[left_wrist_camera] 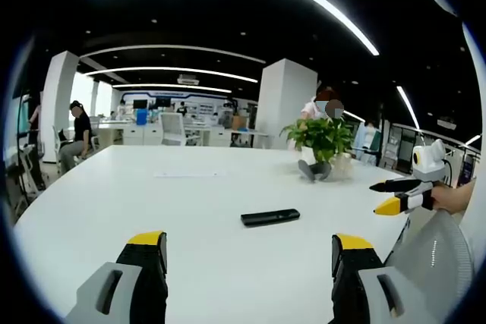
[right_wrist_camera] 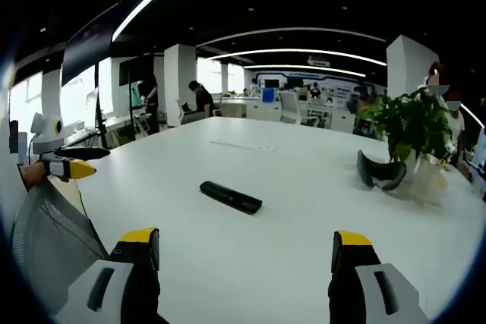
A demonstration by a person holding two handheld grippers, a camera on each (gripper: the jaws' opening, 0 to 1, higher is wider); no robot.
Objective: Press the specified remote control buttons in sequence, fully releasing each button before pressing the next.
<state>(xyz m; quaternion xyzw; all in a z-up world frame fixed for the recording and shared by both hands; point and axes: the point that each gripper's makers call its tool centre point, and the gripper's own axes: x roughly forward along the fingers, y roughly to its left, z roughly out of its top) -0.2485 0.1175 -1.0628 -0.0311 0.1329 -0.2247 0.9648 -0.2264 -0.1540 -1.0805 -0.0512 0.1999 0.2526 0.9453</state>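
Observation:
A slim black remote control (left_wrist_camera: 269,218) lies flat on the white table (left_wrist_camera: 114,195), just beyond my left gripper (left_wrist_camera: 250,240). That gripper is open, its yellow-tipped jaws wide apart and holding nothing. In the right gripper view the same remote (right_wrist_camera: 230,196) lies at an angle ahead of my right gripper (right_wrist_camera: 247,239), which is also open and holds nothing. Each gripper appears in the other's view, off the table's side: the right gripper (left_wrist_camera: 383,196) at the right, the left gripper (right_wrist_camera: 97,162) at the left. Both hang apart from the remote.
A potted green plant (right_wrist_camera: 410,123) and a black curved object (right_wrist_camera: 380,172) stand on the table's far side. A grey mesh chair back (right_wrist_camera: 45,233) sits at the table edge. A sheet of paper (left_wrist_camera: 188,174) lies further off. People sit and stand in the office behind.

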